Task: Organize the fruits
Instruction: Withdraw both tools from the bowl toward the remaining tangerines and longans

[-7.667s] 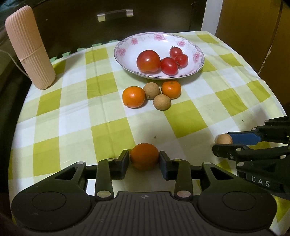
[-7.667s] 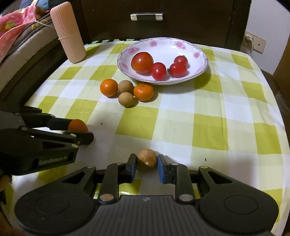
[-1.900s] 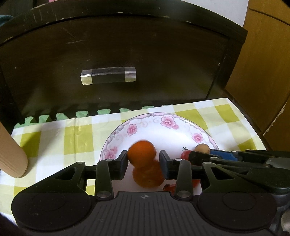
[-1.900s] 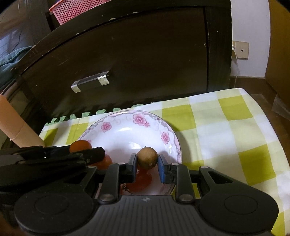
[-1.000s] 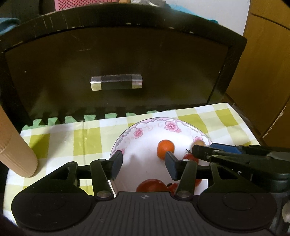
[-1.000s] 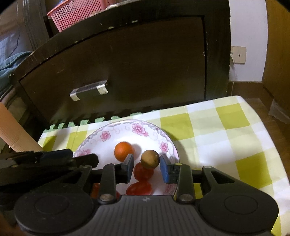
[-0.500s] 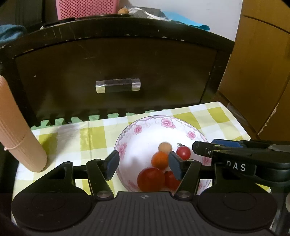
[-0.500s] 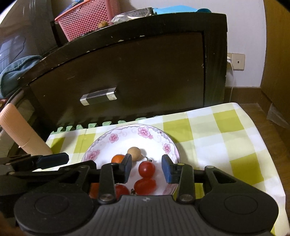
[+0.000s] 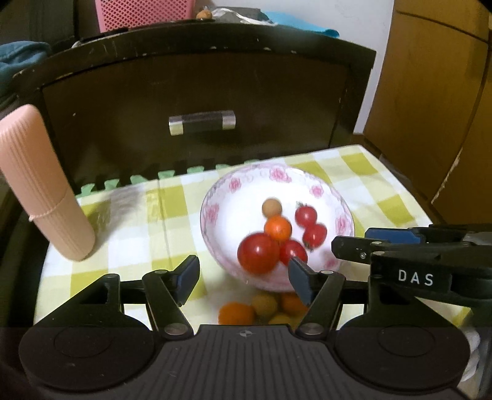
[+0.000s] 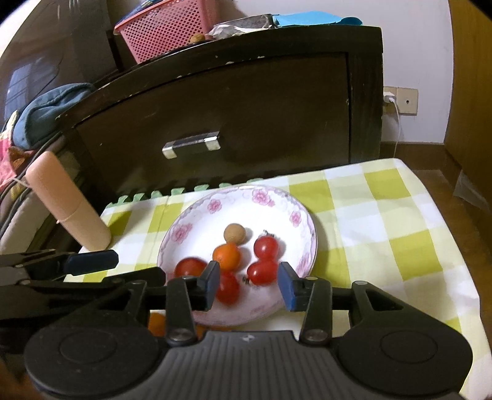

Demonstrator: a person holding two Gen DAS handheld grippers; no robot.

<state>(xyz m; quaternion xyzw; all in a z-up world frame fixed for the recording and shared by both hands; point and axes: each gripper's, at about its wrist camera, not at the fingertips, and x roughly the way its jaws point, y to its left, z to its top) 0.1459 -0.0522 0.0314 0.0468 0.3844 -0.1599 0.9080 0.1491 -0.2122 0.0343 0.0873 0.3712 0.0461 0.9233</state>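
Left wrist view: orange (image 9: pixel 277 227) and longan (image 9: pixel 271 207) resting in bowl (image 9: pixel 343 220) among tomatoes (image 9: pixel 258 253), both tongs (image 9: pixel 243 277) (image 10: pixel 248 284) empty, opening; fruit cluster (image 9: pixel 261 306) before bowl left.

A room in a home, dark wooden drawer chest (image 10: pixel 233 101), pink basket (image 10: pixel 172 29) on top, checked cloth (image 10: pixel 384 221) on the bench, flowered fruit bowl (image 10: pixel 261 197), wall socket (image 10: pixel 399 100)
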